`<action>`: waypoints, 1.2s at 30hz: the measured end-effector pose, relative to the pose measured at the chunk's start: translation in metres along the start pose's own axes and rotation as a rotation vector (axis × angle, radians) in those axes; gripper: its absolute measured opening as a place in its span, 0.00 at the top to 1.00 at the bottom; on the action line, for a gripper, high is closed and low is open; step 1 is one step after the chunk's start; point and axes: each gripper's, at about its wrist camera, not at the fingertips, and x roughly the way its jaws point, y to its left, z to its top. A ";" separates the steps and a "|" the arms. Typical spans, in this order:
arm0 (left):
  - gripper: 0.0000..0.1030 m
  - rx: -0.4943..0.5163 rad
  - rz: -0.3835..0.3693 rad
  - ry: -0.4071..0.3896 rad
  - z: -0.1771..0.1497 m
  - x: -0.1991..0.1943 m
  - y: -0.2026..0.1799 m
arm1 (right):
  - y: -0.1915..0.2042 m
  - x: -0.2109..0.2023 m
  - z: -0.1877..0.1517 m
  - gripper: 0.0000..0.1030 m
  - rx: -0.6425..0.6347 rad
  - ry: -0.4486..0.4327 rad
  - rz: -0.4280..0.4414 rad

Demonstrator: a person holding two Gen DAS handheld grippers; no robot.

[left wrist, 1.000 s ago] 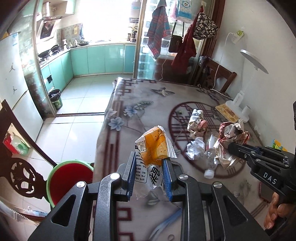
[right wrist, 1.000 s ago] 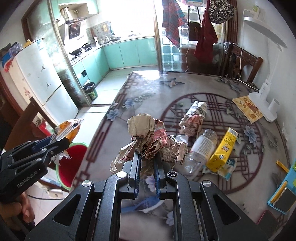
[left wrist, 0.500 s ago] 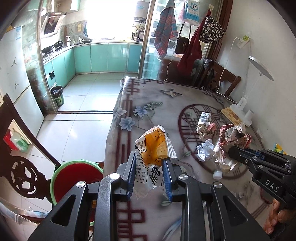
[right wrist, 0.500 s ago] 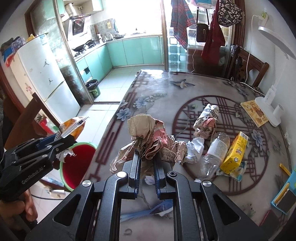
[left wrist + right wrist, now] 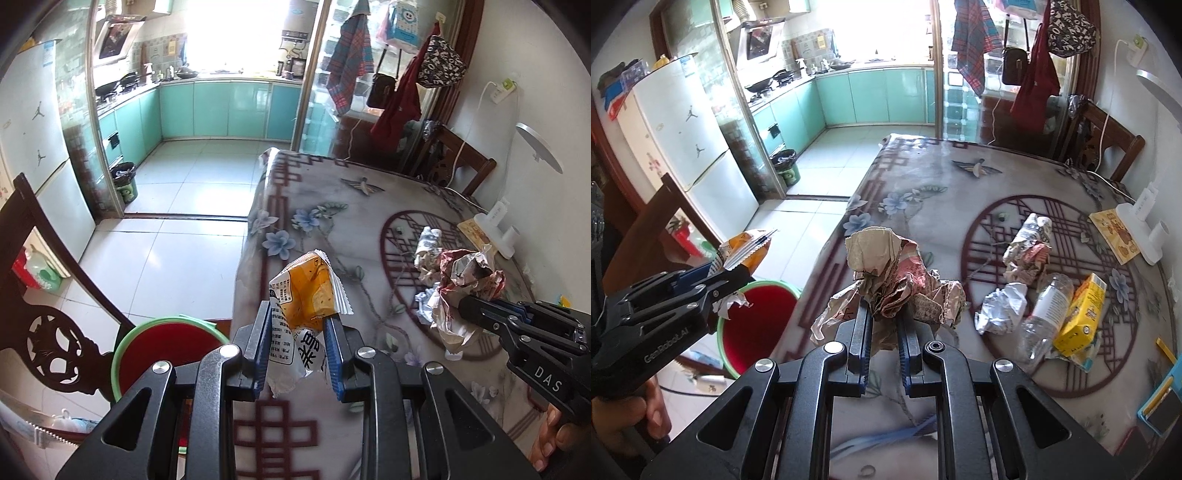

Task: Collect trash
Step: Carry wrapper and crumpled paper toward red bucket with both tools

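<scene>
Both hands are loaded over the patterned counter (image 5: 923,192): the left claw (image 5: 297,325) is clamped on an orange-and-white snack wrapper (image 5: 306,291), the right claw (image 5: 882,325) on a wad of crumpled paper (image 5: 897,280). Over the past second the pair has drawn back toward the counter's near-left corner, and the red bin with the green rim (image 5: 757,325) — on the floor just off that corner — now shows more fully in both views. The wrapper hangs closer to the bin than the wad does, so a drop looks imminent, though neither piece is over the opening yet. Farther from the bin, a plastic bottle (image 5: 1045,314), a yellow carton (image 5: 1078,317) and more balled paper (image 5: 1001,306) lie uncollected — several trips likely remain.
</scene>
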 end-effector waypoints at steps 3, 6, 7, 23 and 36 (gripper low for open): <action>0.77 -0.015 0.015 0.006 -0.001 0.002 0.014 | 0.011 0.006 0.002 0.88 -0.011 0.009 0.013; 0.77 -0.031 0.031 0.010 -0.002 0.002 0.029 | 0.022 0.013 0.004 0.88 -0.023 0.016 0.027; 0.77 -0.035 0.035 0.011 -0.003 0.002 0.034 | 0.028 0.016 0.006 0.88 -0.030 0.019 0.032; 0.77 -0.140 0.128 0.032 -0.015 0.006 0.124 | 0.094 0.050 0.015 0.88 -0.121 0.073 0.111; 0.77 -0.217 0.242 0.139 -0.044 0.037 0.204 | 0.150 0.100 0.005 0.88 -0.196 0.202 0.238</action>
